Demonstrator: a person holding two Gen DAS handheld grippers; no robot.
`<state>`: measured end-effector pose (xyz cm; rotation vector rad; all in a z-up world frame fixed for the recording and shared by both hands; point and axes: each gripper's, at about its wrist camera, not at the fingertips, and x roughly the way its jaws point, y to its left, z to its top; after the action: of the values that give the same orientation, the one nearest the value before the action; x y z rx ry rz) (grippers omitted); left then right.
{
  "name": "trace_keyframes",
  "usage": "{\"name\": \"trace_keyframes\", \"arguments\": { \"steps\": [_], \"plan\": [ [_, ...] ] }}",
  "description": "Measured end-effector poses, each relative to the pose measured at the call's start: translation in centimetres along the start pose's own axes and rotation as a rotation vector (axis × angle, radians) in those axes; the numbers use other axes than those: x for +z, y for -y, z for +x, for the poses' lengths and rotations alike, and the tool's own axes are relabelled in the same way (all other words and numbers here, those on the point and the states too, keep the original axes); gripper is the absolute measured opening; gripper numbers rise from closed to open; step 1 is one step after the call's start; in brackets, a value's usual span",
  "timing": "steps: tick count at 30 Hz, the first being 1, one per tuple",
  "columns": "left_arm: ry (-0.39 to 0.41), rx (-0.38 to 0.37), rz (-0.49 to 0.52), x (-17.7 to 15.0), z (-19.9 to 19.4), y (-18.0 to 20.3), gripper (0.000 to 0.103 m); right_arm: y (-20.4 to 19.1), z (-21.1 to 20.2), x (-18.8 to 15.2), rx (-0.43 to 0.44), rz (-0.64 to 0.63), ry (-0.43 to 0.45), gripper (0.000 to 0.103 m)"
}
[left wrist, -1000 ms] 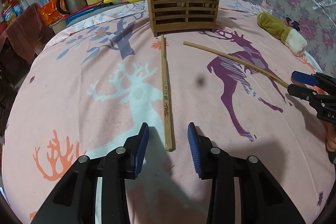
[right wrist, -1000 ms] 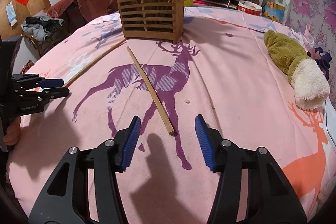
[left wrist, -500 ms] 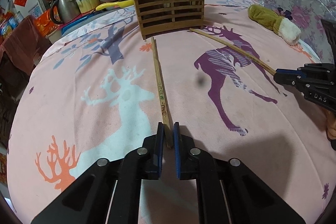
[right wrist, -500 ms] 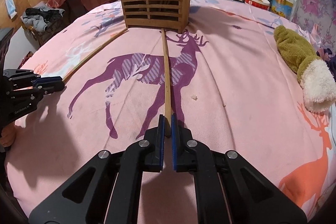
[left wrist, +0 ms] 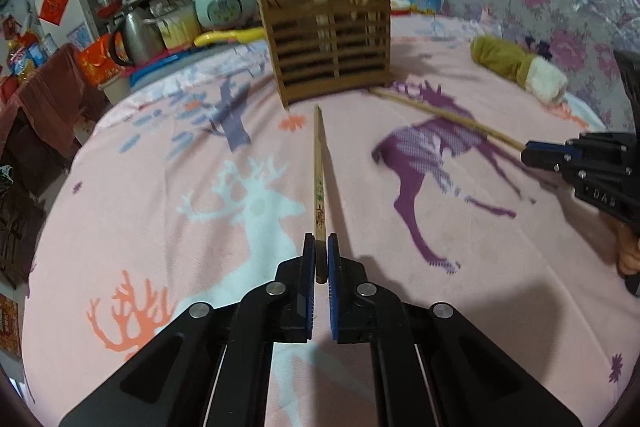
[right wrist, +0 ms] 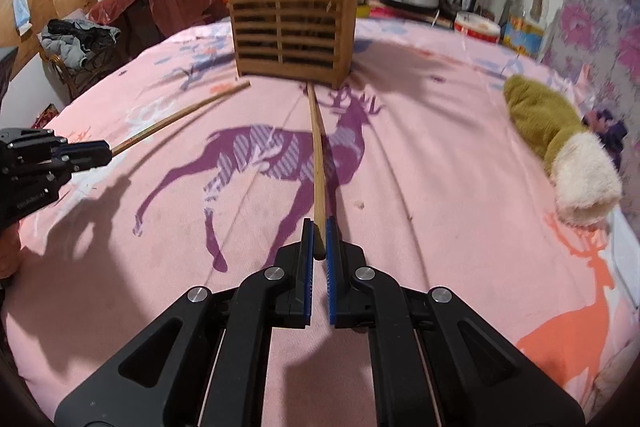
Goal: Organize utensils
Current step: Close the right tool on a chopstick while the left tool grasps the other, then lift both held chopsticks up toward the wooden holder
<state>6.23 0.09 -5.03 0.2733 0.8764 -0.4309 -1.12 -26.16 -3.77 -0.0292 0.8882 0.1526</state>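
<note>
Between left pads: left gripper point(left wrist: 318, 259) clamps the printed bamboo chopstick point(left wrist: 318, 171) by its butt.
Right gripper point(right wrist: 319, 241): clamps the plain bamboo chopstick point(right wrist: 318, 155) likewise.
Ahead: slatted wooden holder point(left wrist: 334, 43).
Handling: probably light, stiff, smooth; end grips may pivot.

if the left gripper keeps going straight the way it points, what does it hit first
Probably the wooden utensil holder: the left gripper is shut on a chopstick whose far tip aims at the holder's base. Depth is uncertain.
</note>
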Motion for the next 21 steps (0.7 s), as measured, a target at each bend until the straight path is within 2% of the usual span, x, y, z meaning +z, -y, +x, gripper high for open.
{"name": "trace_keyframes", "arguments": {
  "steps": [6, 10, 15, 17, 18, 21],
  "plan": [
    [0.105, 0.04, -0.033, 1.0, -2.6, -0.4, 0.006, -0.2, -3.0, 0.7, -0.015, 0.001, 0.129, 0.007],
    [0.143, 0.039, -0.07, 3.4, -4.4, -0.7, 0.006, 0.2, -5.7, 2.5, -0.007, 0.042, 0.229, 0.007],
    [0.148, -0.01, -0.09, 5.6, -5.7, -0.5, 0.008, 0.6, -8.9, 5.5, 0.032, 0.081, 0.338, 0.007],
    [0.124, -0.012, -0.086, 4.6, -4.9, -0.3, 0.033, 0.6, -8.9, 5.4, 0.037, 0.084, 0.349, 0.007],
    [0.113, -0.011, -0.087, 3.9, -4.4, -0.3, 0.036, 0.6, -8.6, 5.1, 0.04, 0.087, 0.344, 0.007],
    [0.026, -0.016, -0.095, 1.8, -1.9, -0.6, 0.036, 1.1, -7.0, 4.2, 0.045, 0.106, 0.299, 0.007]
  ]
}}
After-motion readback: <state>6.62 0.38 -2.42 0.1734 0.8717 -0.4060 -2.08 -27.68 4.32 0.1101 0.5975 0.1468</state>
